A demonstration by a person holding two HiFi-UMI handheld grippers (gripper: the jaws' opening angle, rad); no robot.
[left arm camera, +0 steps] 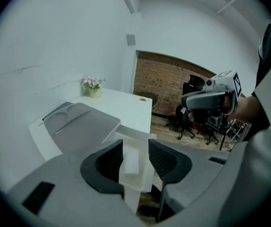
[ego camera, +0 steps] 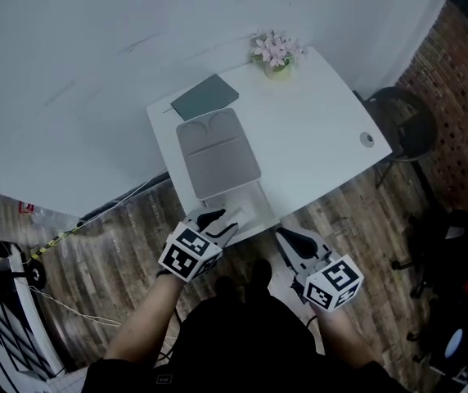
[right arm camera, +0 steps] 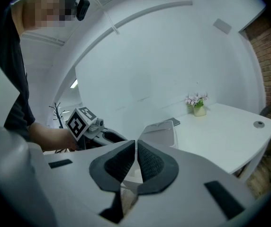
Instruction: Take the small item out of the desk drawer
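Observation:
The white desk (ego camera: 316, 137) has its shallow white drawer (ego camera: 254, 205) pulled out at the near edge. In the left gripper view a small white block (left arm camera: 132, 162) lies in the drawer (left arm camera: 128, 181), seen through the gap of my left gripper (left arm camera: 135, 142). That gripper is open and its pads do not touch the block. In the head view the left gripper (ego camera: 222, 219) hovers over the drawer's near left corner. My right gripper (ego camera: 287, 237) is to the right of the drawer, below the desk edge. Its jaws (right arm camera: 136, 143) are shut with nothing between them.
On the desk lie a grey tray (ego camera: 218, 154), a dark notebook (ego camera: 205, 97) and a small pot of pink flowers (ego camera: 276, 51). A cable hole (ego camera: 367, 139) is near the right edge. A black stool (ego camera: 406, 121) stands right of the desk, by a brick wall.

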